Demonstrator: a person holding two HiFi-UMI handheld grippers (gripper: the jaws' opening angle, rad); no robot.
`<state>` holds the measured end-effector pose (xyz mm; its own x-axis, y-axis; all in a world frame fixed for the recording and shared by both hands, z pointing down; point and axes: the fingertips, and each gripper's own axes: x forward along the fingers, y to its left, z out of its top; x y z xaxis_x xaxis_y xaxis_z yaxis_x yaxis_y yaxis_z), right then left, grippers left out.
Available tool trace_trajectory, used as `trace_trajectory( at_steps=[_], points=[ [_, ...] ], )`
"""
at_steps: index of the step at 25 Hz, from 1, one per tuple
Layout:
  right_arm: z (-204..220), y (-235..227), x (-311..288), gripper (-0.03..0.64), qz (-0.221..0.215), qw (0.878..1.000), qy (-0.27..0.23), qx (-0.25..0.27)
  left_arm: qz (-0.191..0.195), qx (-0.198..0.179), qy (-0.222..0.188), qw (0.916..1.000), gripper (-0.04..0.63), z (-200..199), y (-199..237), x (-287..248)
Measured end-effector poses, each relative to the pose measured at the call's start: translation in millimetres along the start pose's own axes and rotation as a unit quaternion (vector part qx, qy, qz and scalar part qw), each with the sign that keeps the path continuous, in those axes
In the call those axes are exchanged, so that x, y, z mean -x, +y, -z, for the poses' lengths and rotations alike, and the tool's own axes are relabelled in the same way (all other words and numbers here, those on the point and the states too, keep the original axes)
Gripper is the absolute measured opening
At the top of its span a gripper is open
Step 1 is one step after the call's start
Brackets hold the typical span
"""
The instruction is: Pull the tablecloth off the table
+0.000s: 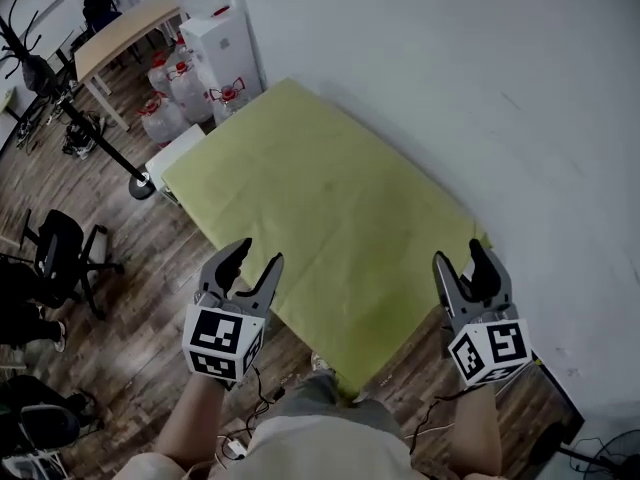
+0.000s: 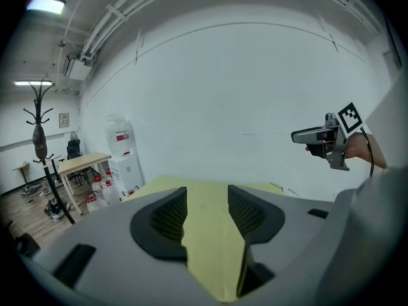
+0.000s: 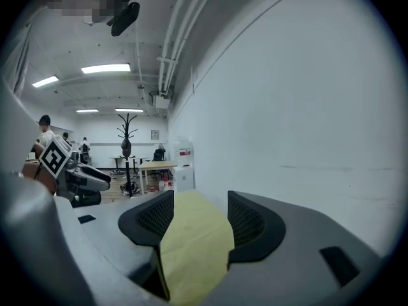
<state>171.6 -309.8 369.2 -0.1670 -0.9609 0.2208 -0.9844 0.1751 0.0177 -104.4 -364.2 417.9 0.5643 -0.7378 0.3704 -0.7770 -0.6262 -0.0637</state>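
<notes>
Here, my left claw [image 1: 260, 251] and right claw [image 1: 461, 251] both hang released, pads apart and gripping nothing, above the near edge of the pale yellow-green rectangular tablecloth [image 1: 320, 203]. It lies spread flat over the bench [image 1: 172, 156], against the white wall [image 1: 480, 68].

A rectangular yellow-green fabric tablecloth [image 1: 330, 218] is lying spread flat over the counter, hiding its whole top and stretching from 11 o'clock to 5 o'clock. The counter is standing on the brown wood-plank floor [image 1: 150, 258], its 2 o'clock side running along the white wall [image 1: 450, 78].
</notes>
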Motion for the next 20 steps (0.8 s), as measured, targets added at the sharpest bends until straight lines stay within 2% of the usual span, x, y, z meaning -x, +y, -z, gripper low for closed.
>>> trace_trajectory(
  at_steps=[7, 12, 16, 20],
  points=[
    [60.4, -17.1, -61.2, 0.291, -0.007, 0.998, 0.068, -0.012, 0.019, 0.017, 0.054, 0.9982, 0.213, 43.2, 8.9, -57.7],
    [112.7, -32.4, -98.3, 0.301, -0.020, 0.993, 0.109, -0.038, 0.013, 0.048, 0.089, 0.9948, 0.214, 85.0, 8.3, -97.1],
    [145.0, -46.8, -120.1, 0.302, -0.025, 0.989, 0.134, -0.061, 0.011, 0.041, 0.121, 0.9917, 0.218, 115.1, 0.4, -127.2],
    [182.4, -53.2, -134.8, 0.311, -0.033, 0.984, 0.164, -0.065, 0.001, 0.056, 0.148, 0.9874, 0.218, 147.2, -3.0, -143.3]
  ],
)
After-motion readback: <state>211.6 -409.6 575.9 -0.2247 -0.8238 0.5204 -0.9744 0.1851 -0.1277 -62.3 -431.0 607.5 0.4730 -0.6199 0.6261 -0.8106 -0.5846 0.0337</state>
